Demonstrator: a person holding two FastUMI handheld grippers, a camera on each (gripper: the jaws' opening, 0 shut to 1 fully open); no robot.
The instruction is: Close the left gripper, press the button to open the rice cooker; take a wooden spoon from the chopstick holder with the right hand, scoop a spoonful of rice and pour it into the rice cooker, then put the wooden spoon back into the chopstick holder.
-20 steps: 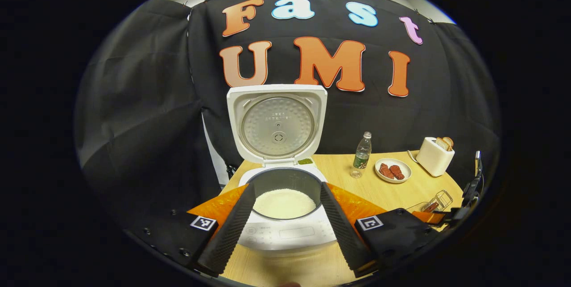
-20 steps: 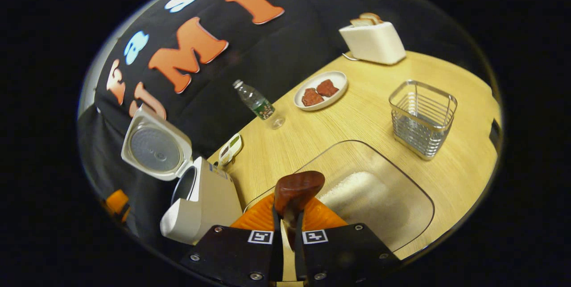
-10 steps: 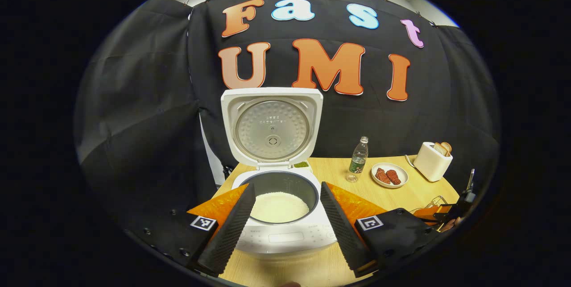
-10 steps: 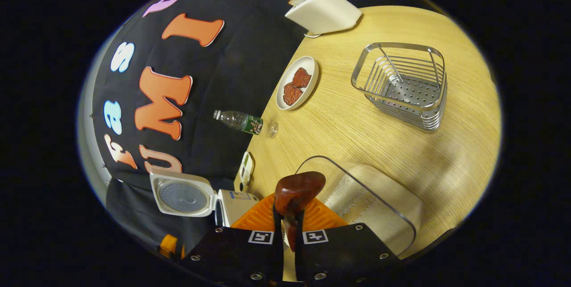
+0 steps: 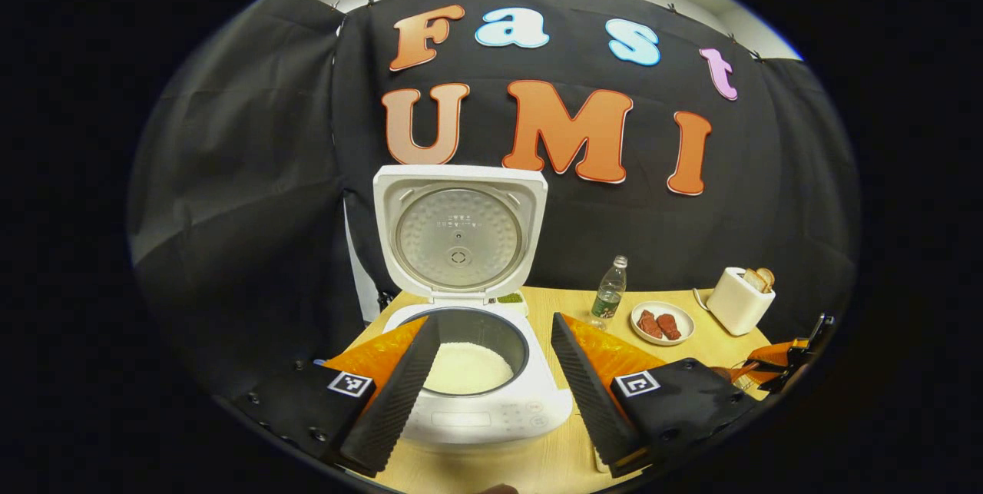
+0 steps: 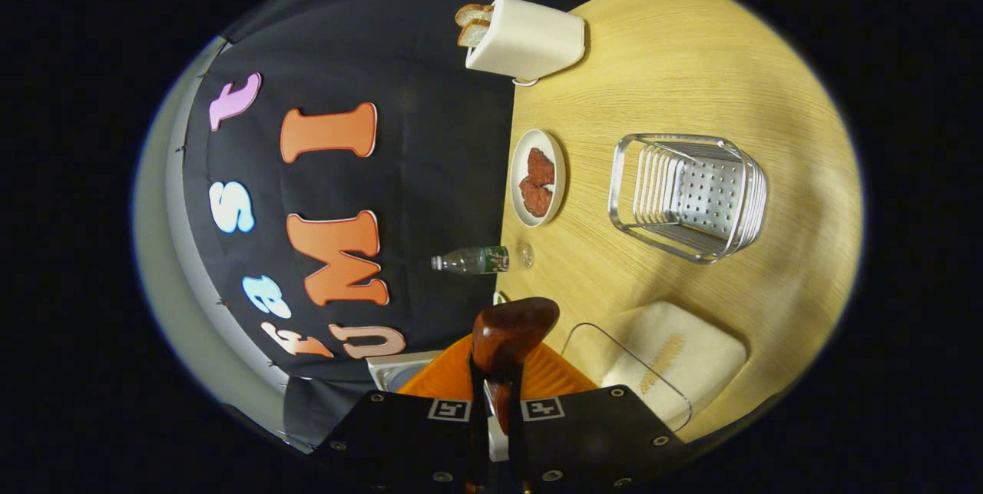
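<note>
The white rice cooker (image 5: 476,413) stands open with its lid (image 5: 459,233) upright and white rice (image 5: 468,366) in the pot. My left gripper (image 5: 493,321) hangs open just in front of it, its fingers framing the pot without touching. My right gripper (image 6: 498,372) is shut on the handle of the wooden spoon (image 6: 511,327), and the view is rolled far sideways. The spoon's brown bowl sticks out past the fingers; whether it carries rice is hidden. The wire chopstick holder (image 6: 687,194) stands beyond it on the table. The clear rice container (image 6: 664,359) lies just right of the spoon.
On the wooden table (image 6: 691,71) stand a water bottle (image 6: 476,260), a plate with brown food (image 6: 537,177) and a white toaster with bread (image 6: 526,39). These sit along the back by the black cloth wall. The right gripper (image 5: 783,359) shows at the right edge of the left gripper view.
The right gripper has rolled further with the spoon; cooker and rice container have slid toward the bottom of its view. The left gripper has drawn back a little from the cooker, still open.
</note>
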